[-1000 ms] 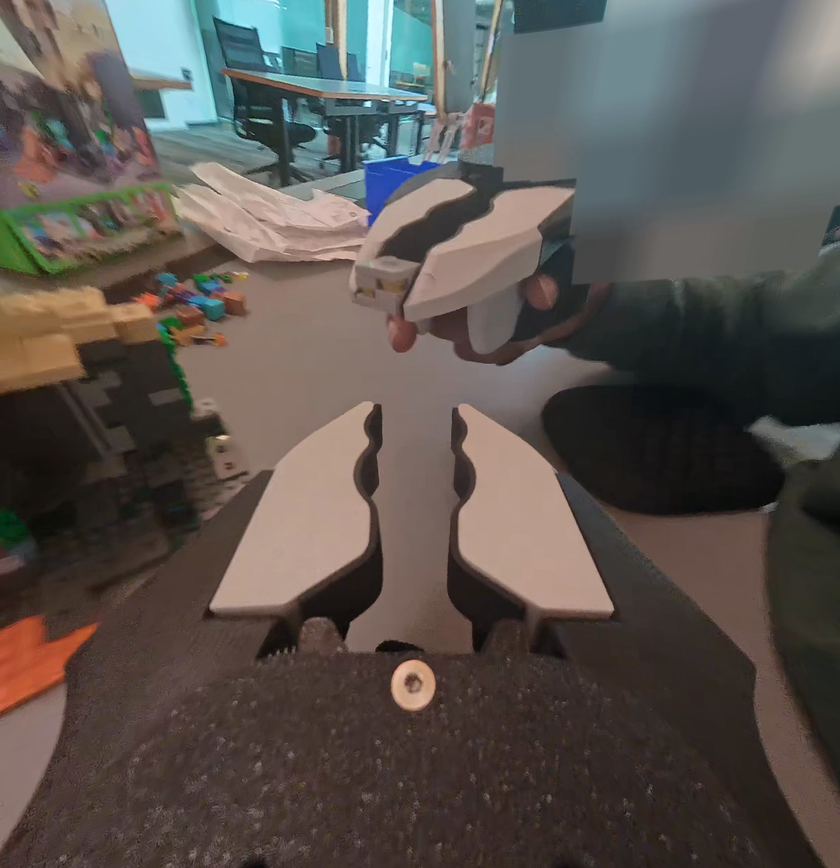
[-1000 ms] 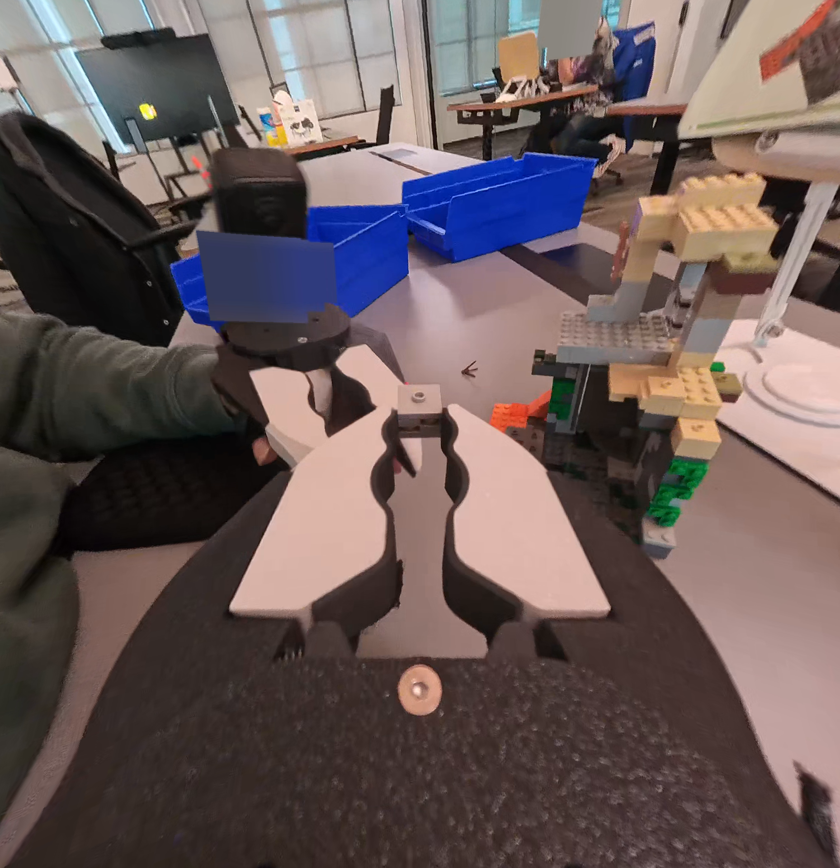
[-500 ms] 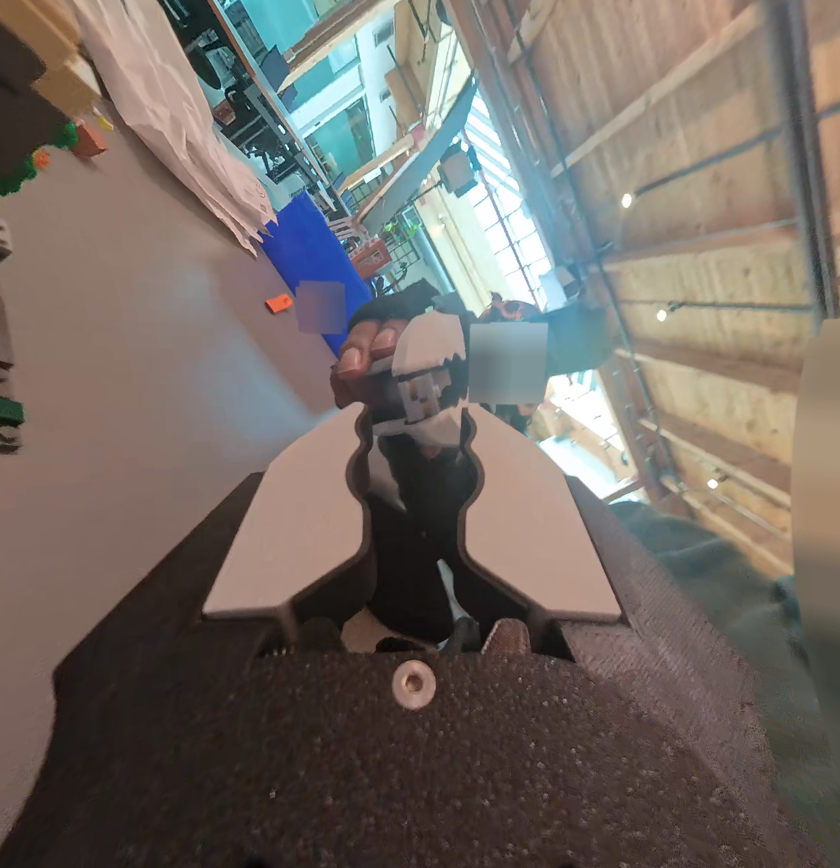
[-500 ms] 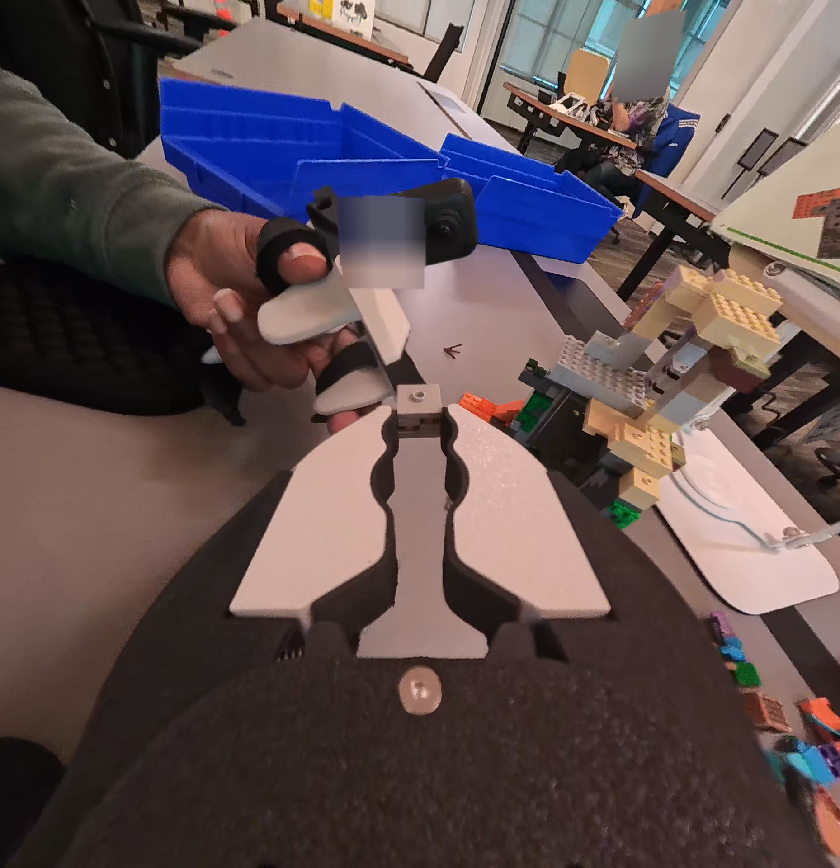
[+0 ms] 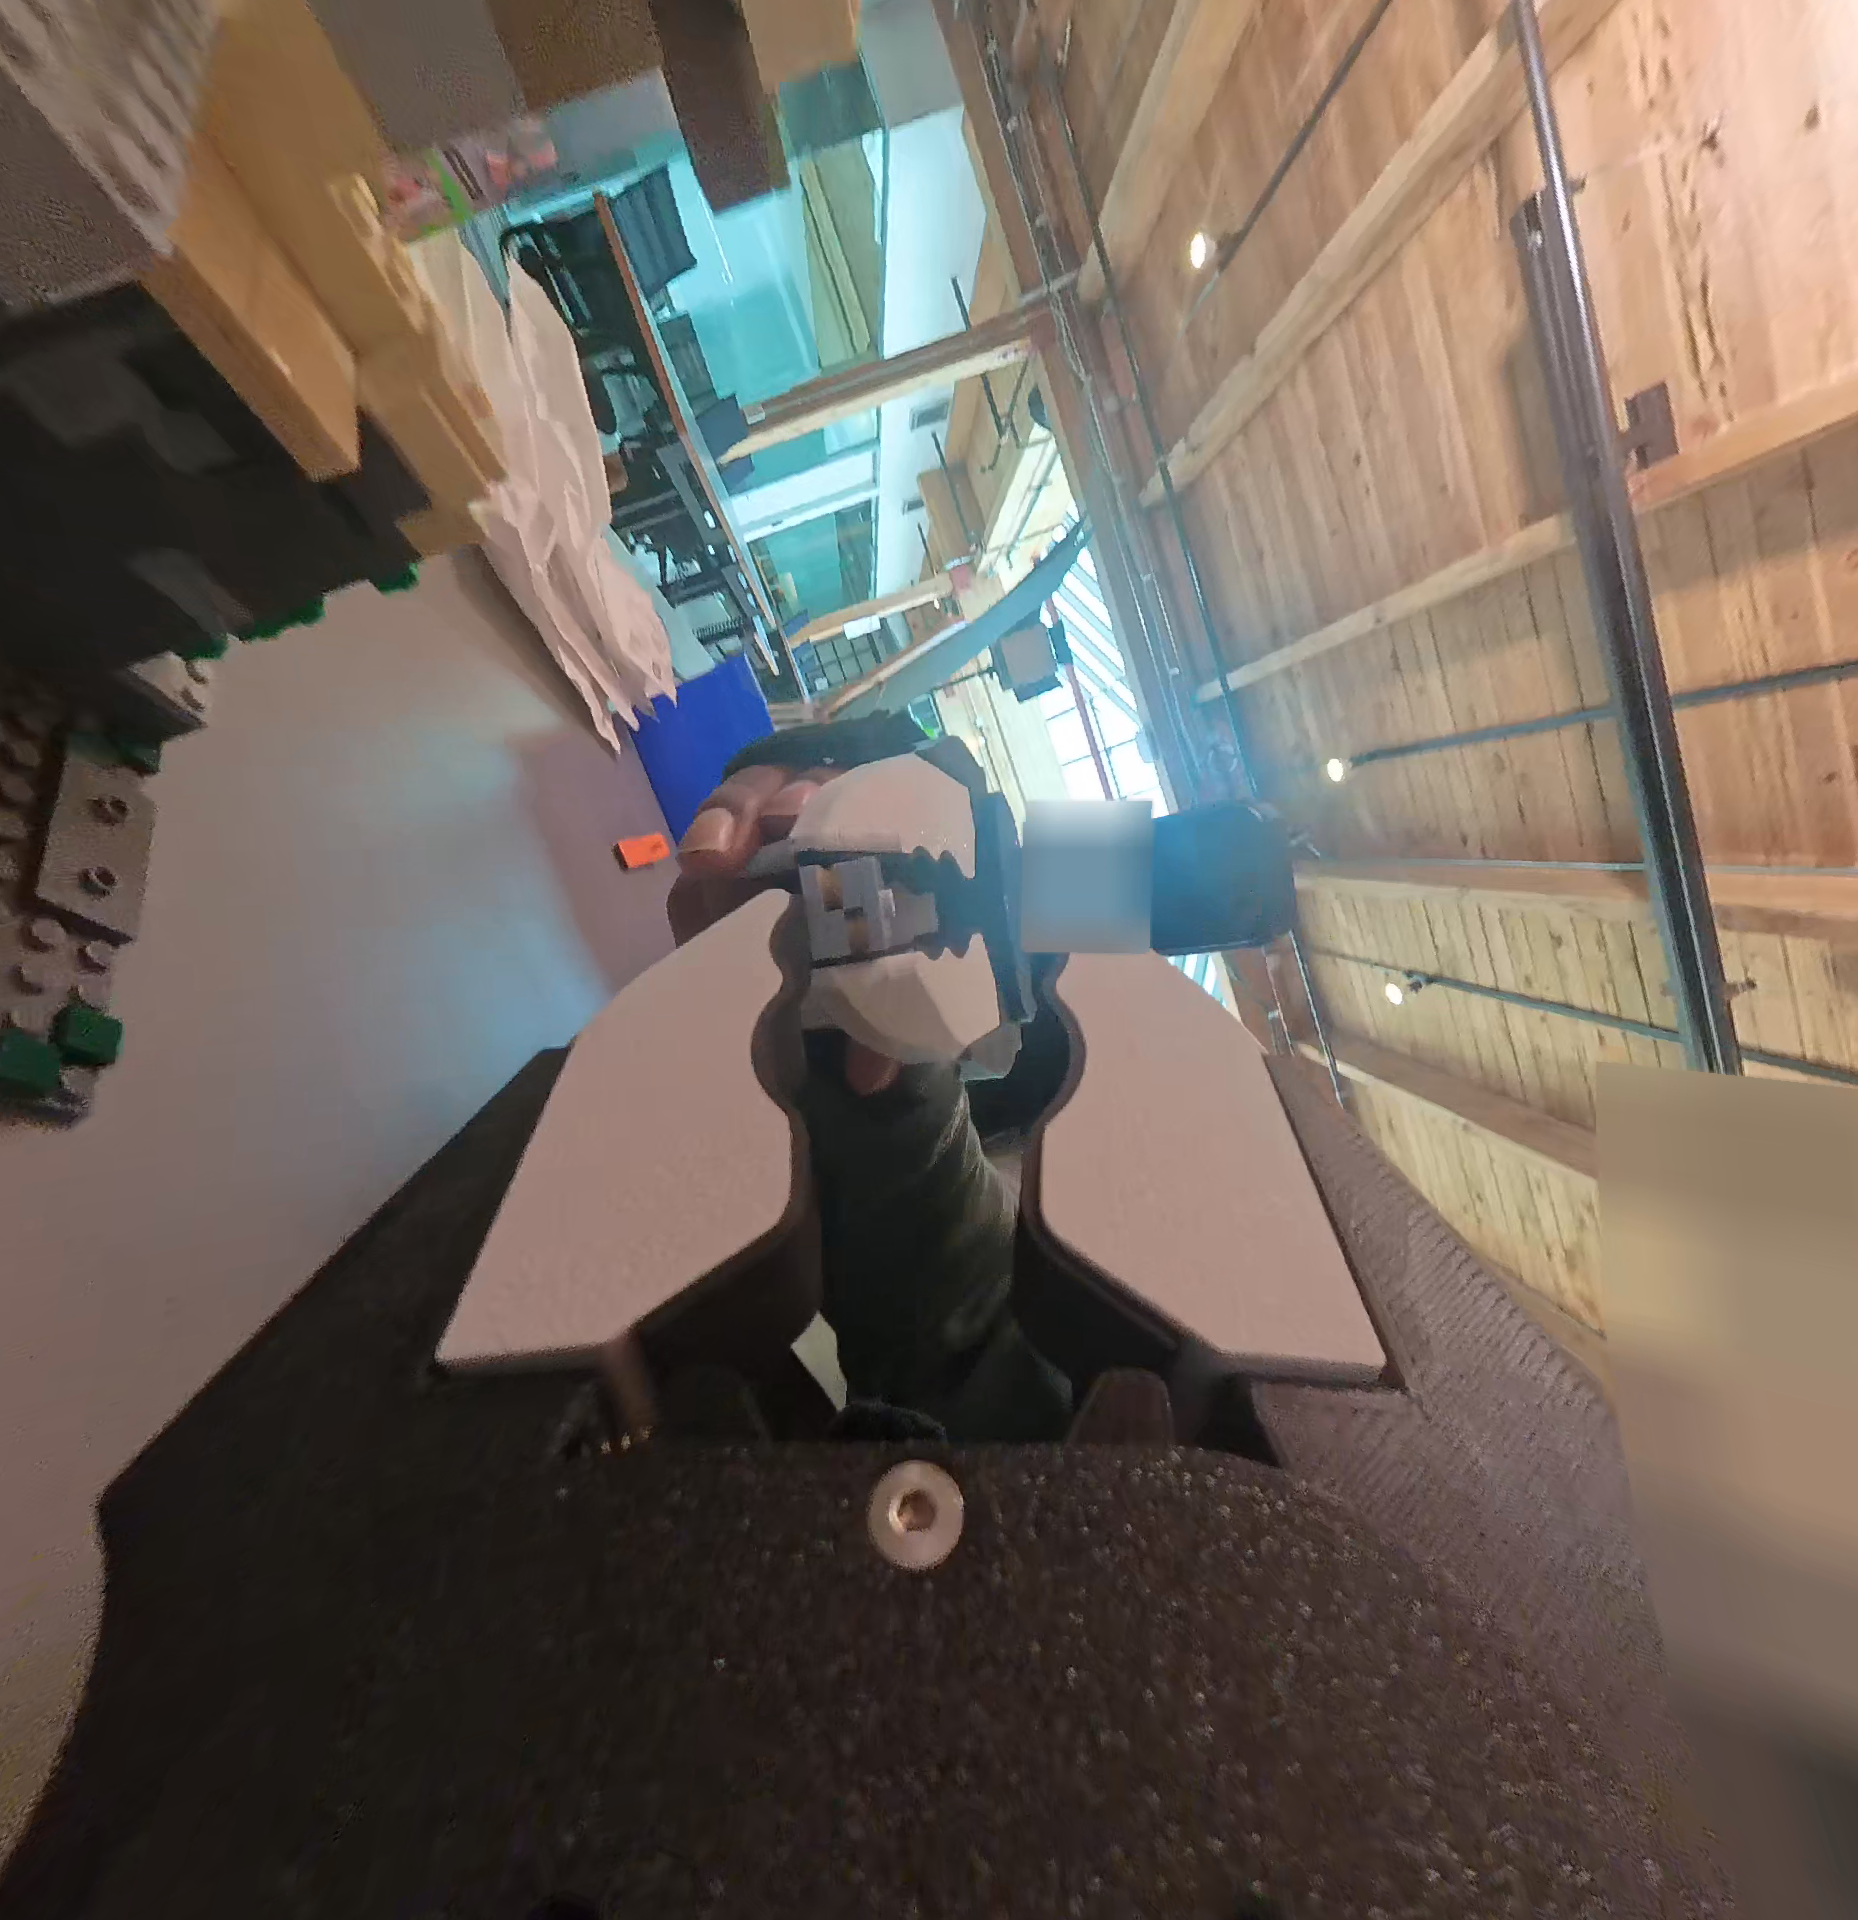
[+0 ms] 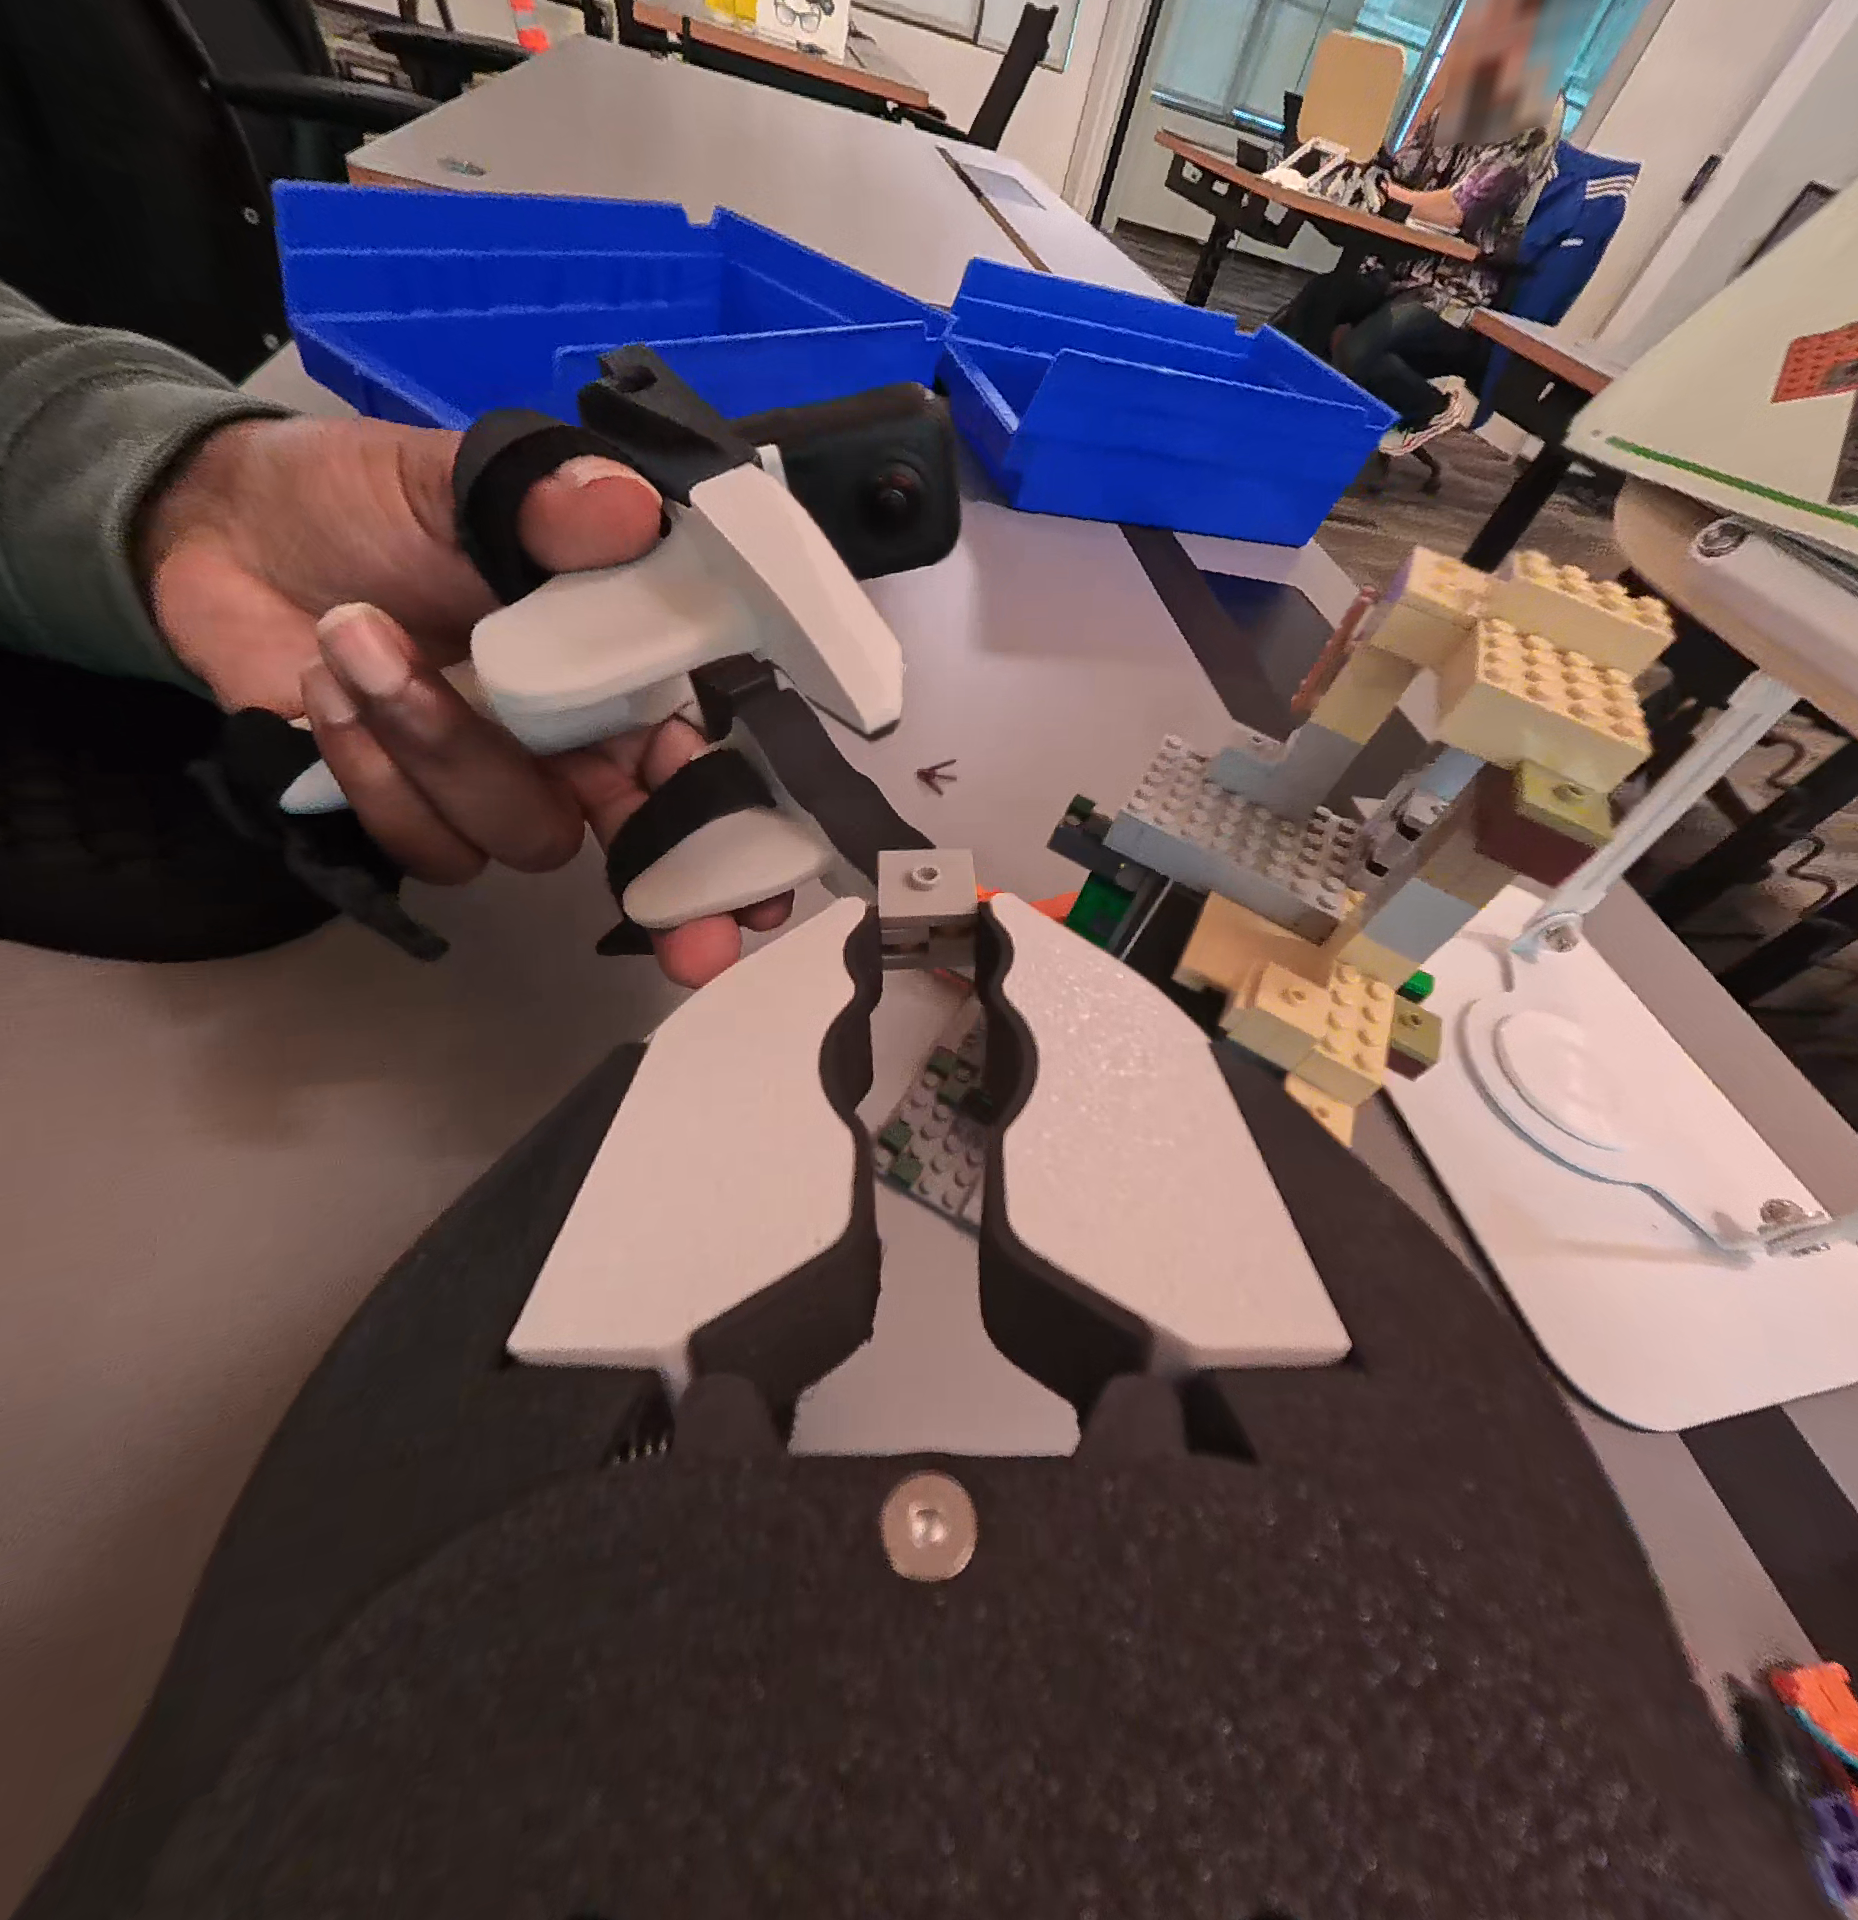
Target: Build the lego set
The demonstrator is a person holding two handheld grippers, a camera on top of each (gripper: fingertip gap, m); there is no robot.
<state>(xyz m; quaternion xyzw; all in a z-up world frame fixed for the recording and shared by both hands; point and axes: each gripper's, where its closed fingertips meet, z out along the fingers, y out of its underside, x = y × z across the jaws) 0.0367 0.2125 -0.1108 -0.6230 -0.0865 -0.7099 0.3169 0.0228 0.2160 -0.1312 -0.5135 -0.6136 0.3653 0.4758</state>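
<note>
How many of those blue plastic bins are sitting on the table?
2. One blue bin is at the back left, behind the hand holding the other claw. The second blue bin sits beside it to the right, their corners nearly meeting. More might lie out of view.

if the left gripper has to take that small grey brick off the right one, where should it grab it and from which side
Probably the top block of the small grey brick, the part standing clear above the right gripper, whose fingers clamp its lower sides. The left gripper is open and tilted beside it, so it could come in from the upper left and pinch the front and back faces, which look bare.
</note>
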